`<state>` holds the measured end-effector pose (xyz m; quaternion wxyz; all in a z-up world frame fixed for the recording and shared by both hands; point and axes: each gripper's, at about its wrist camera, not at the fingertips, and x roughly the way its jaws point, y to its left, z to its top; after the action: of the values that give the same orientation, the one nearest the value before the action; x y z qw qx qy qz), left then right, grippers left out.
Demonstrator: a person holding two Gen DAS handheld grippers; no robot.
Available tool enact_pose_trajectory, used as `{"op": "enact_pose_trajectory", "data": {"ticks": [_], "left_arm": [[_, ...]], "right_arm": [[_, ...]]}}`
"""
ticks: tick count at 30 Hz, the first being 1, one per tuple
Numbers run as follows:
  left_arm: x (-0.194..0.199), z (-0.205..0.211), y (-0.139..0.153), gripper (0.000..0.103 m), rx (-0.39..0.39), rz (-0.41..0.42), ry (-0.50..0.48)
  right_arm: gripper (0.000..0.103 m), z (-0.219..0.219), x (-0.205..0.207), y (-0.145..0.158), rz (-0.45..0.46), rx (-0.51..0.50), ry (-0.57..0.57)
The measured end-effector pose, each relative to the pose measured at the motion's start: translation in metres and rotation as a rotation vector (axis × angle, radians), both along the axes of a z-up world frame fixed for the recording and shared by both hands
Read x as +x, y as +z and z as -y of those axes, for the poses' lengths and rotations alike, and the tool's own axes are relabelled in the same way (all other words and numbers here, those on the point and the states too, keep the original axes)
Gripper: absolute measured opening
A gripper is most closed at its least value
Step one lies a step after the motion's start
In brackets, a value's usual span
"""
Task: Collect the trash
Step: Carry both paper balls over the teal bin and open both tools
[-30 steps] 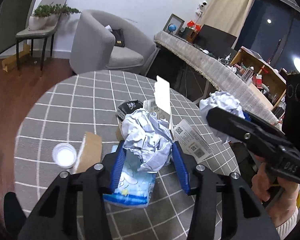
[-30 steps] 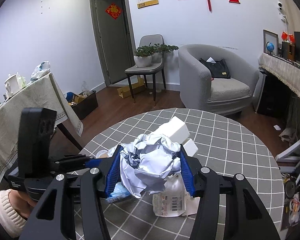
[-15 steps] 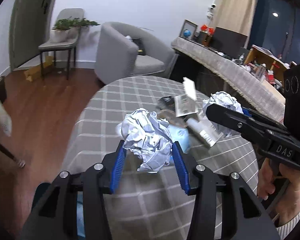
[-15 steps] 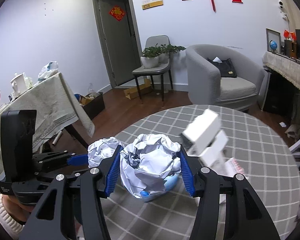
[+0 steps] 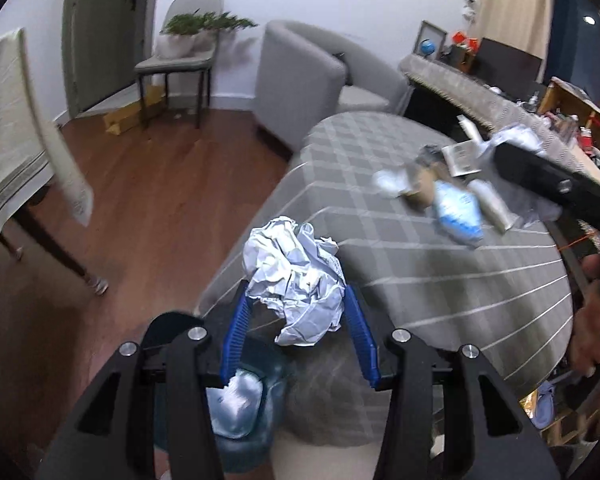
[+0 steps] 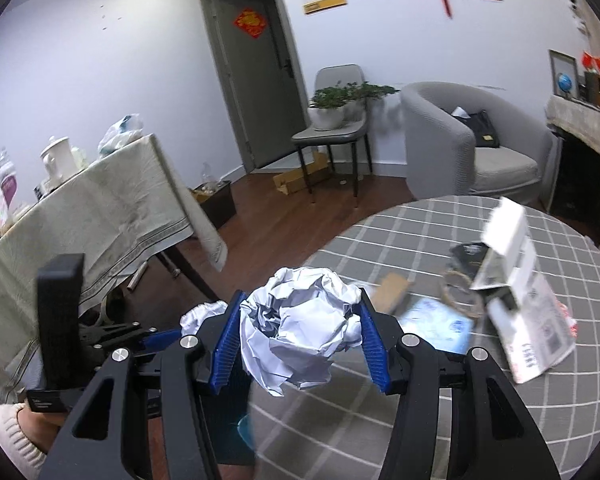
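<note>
Two crumpled paper balls | left gripper point(image 5: 298, 330) clamped ball point(image 5: 294, 276) past table point(image 5: 440, 280) edge, above bin point(image 5: 236, 400) | right gripper point(image 6: 300, 338) clamped ball point(image 6: 298, 322) | light, springy; pinch mid-bulk

Round bench point(image 6: 420, 420), grey checked cloth; carrying blue packet point(image 6: 436, 326), white carton point(image 6: 528, 320), cardboard scrap point(image 6: 392, 292), black pouch point(image 6: 470, 254).

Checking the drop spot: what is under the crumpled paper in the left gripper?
Below the crumpled paper and left gripper is a blue-lined bin holding something pale. The fingers hide most of its rim.
</note>
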<state>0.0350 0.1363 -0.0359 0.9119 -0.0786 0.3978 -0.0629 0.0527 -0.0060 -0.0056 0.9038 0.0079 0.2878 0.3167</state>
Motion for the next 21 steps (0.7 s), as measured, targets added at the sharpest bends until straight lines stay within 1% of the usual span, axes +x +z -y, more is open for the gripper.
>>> {"op": "enact_pose_trajectory", "data": {"ticks": [4,8,12,15,18,21], "left_arm": [[-0.008,-0.026,-0.013,0.05,0.015,-0.051,0.044],[-0.011,-0.049,-0.028,0.05,0.02,-0.114,0.074],[-0.014,-0.071,-0.055,0.05,0.026,-0.219,0.093],[-0.018,-0.084,-0.069,0.052,0.026,-0.272,0.101],[-0.023,-0.098,-0.076,0.059,0.031,-0.294,0.119],[-0.03,-0.107,-0.071,0.06,0.04,-0.288,0.135]], "right_arm": [[0.054,-0.04,-0.004,-0.011,-0.022,-0.036,0.065],[0.054,-0.08,-0.007,-0.026,-0.043,-0.101,0.123],[0.054,-0.103,-0.007,-0.037,-0.079,-0.138,0.15],[0.054,-0.119,-0.006,-0.049,-0.105,-0.171,0.163],[0.054,-0.13,-0.006,-0.057,-0.119,-0.201,0.176],[0.054,-0.139,-0.004,-0.067,-0.143,-0.22,0.18]]}}
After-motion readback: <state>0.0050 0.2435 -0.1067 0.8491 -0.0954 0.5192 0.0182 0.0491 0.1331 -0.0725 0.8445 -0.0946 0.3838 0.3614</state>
